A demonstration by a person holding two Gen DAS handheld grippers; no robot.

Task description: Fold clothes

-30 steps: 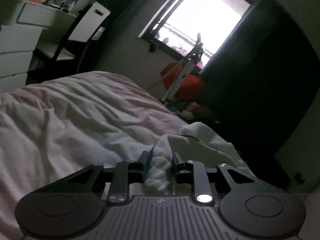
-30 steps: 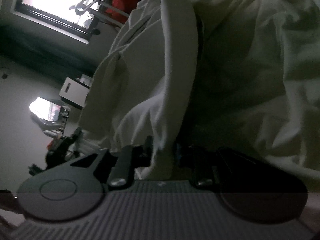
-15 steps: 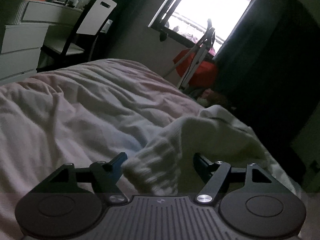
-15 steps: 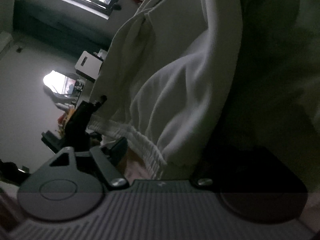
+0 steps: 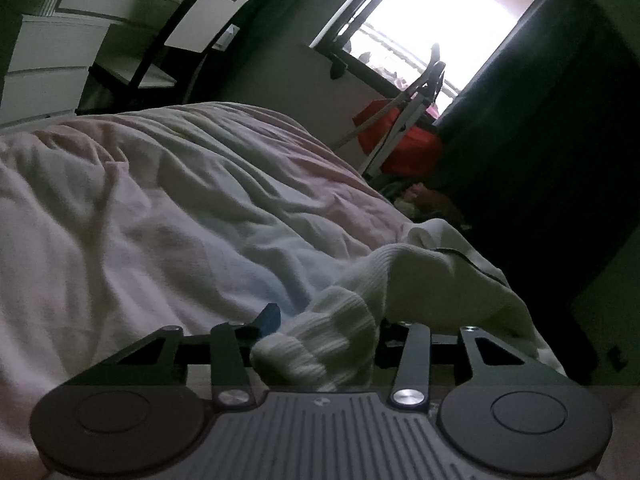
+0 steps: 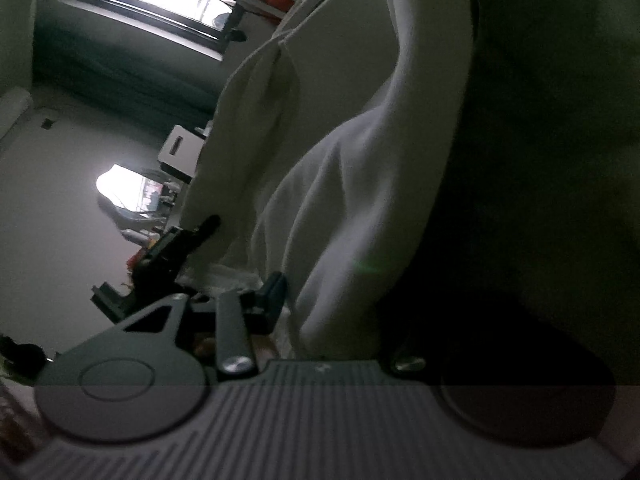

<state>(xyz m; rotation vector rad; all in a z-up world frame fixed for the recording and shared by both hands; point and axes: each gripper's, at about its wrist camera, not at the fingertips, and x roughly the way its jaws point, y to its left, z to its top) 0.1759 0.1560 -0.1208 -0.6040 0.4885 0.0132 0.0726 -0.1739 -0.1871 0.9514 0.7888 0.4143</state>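
A white sweatshirt-like garment (image 5: 424,276) lies on the pale duvet (image 5: 160,208) near the bed's right edge. Its ribbed cuff (image 5: 332,340) rests loosely between the spread fingers of my left gripper (image 5: 328,326), which is open. In the right wrist view the same garment (image 6: 360,140) runs up the middle as a long fold. My right gripper (image 6: 336,312) is open around its lower end. Only the left finger (image 6: 274,292) shows; the other is hidden in shadow behind the cloth. The left gripper (image 6: 172,256) appears beyond the garment's hem.
A white chair (image 5: 200,20) and white drawers (image 5: 48,64) stand beyond the bed at left. Under the bright window (image 5: 440,20) are a folding rack (image 5: 408,116) and a red bundle (image 5: 404,148). A dark curtain (image 5: 540,140) fills the right side.
One second ago both grippers were shut on the garment's edge. Both have opened, and the cloth has slumped onto the duvet between the fingers. The jaws stand slightly narrower than half a second ago.
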